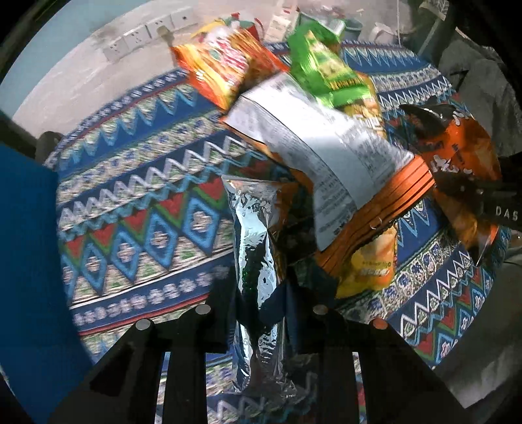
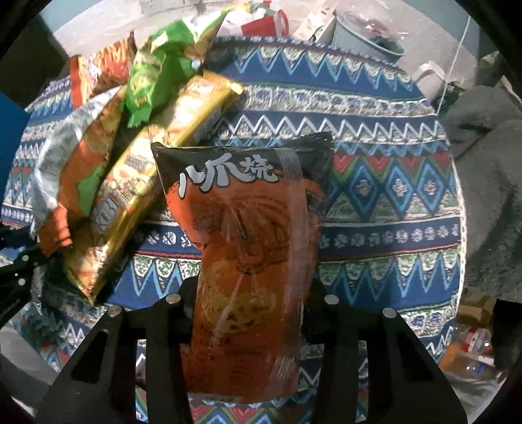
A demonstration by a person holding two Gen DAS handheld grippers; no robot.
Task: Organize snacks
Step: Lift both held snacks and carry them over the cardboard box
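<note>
My left gripper (image 1: 257, 293) is shut on a silver foil snack bag (image 1: 253, 234), held above the patterned cloth (image 1: 130, 202). My right gripper (image 2: 251, 293) is shut on an orange and black snack bag (image 2: 251, 228) with white characters. This bag also shows in the left wrist view (image 1: 456, 156), with the right gripper (image 1: 489, 202) at the right edge. A pile of snack bags lies on the cloth: a white-backed orange bag (image 1: 319, 146), a green bag (image 1: 323, 65), a red-orange bag (image 1: 225, 62) and a yellow bag (image 1: 368, 264). The left gripper's black frame (image 2: 16, 270) shows at the right wrist view's left edge.
The patterned cloth (image 2: 391, 182) covers the table. Behind it stand a white power strip (image 1: 146, 36), a red cup (image 2: 267, 24), a grey-green bowl (image 2: 368, 36) and a white mug (image 2: 430, 78). A grey blanket (image 2: 489, 163) lies to the right. A blue surface (image 1: 26, 261) stands at the left.
</note>
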